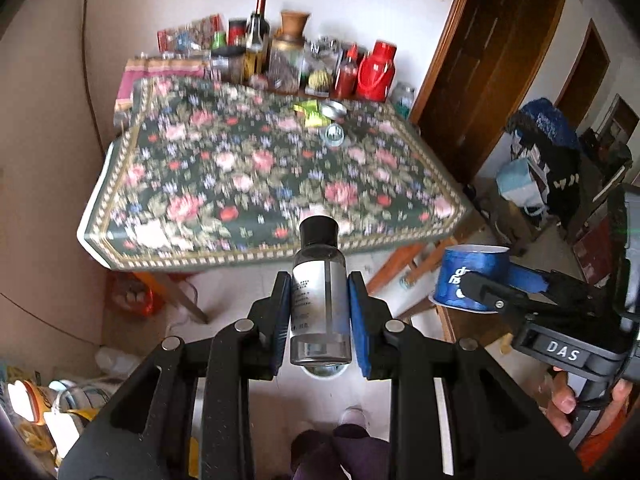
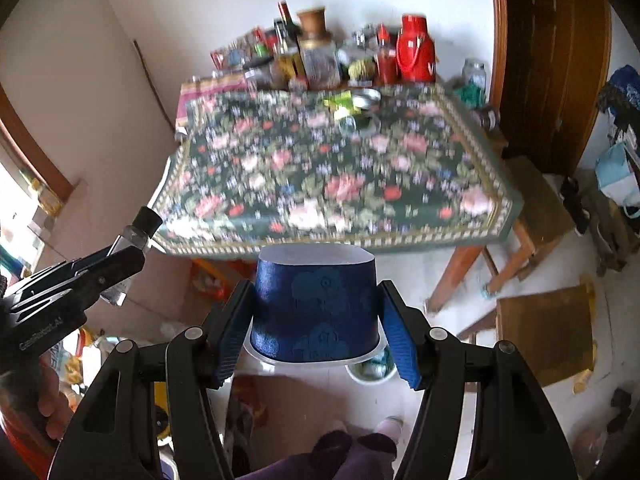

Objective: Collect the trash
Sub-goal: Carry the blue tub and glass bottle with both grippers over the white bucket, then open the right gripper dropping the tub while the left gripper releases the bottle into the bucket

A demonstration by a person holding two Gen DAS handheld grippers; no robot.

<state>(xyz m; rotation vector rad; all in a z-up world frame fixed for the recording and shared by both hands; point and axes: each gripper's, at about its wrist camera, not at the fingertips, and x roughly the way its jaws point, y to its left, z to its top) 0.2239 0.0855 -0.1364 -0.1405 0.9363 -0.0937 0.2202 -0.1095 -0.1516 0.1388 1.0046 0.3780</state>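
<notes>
Two bits of trash held up in the air, in front of the flowery table.

The small clear bottle with a black cap (image 1: 319, 292) is squeezed in the left gripper (image 1: 319, 300). The shiny blue paper cup (image 2: 316, 308) is pinched upside down in the right gripper (image 2: 316, 320). Beyond them is the flower-patterned tablecloth (image 1: 240, 184), with a red jug (image 1: 376, 66) at the back.

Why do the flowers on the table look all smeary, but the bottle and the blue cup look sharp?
Left wrist view: the floral tablecloth is smeared by motion blur, while the bottle in the left hand-held gripper is crisp. Right wrist view: same smeared cloth, sharp blue cup in the right hand-held gripper, bright window glare at the left edge, and fisheye-curved door frame.
</notes>
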